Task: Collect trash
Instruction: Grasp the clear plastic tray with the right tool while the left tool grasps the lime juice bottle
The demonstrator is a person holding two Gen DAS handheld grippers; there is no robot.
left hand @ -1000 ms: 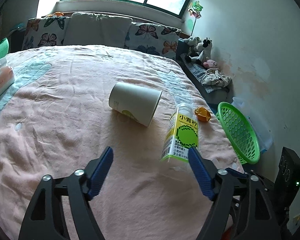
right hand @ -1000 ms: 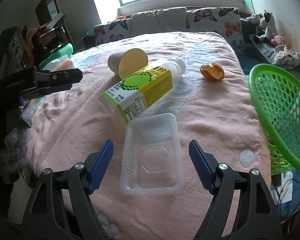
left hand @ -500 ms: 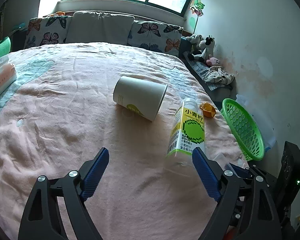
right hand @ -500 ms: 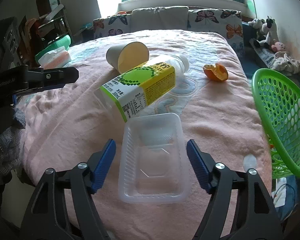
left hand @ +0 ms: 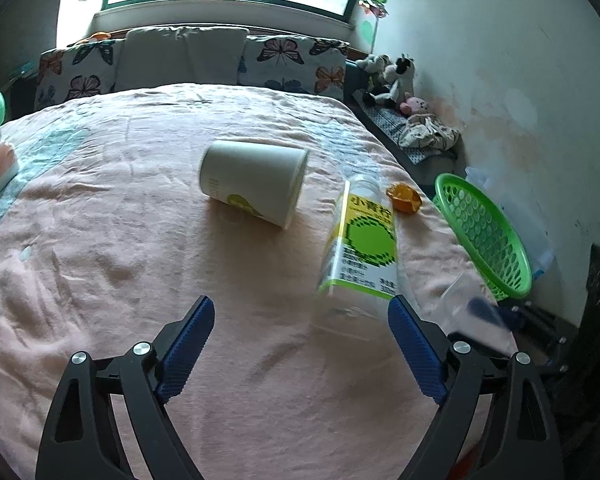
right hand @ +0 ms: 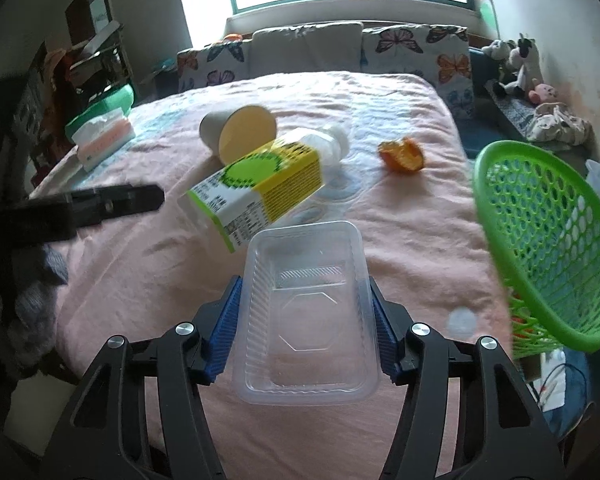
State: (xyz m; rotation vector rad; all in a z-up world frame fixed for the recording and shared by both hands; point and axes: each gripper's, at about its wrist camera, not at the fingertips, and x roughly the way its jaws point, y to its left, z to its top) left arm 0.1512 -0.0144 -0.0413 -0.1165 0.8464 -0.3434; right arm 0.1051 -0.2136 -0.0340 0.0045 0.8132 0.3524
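Jaws of right gripper (right hand: 305, 332) have closed onto clear tray (right hand: 306, 308) between them; left gripper (left hand: 300, 344) spread wider, empty.

Both tools are built alike. The left gripper (left hand: 300, 348) has two matte black arms, each cut with a long triangular opening and branching into a thinner strut. Silver round screw heads sit at the joints, two on each side. Its fingers (left hand: 186, 350) carry royal-blue pads with a fine ribbed, knurled texture, shaped as slim slabs with rounded tips. The right gripper (right hand: 305, 330) shows the same black skeleton frame, the same paired silver screws and the same blue ribbed pads (right hand: 224, 336) along the inner faces of its fingers.
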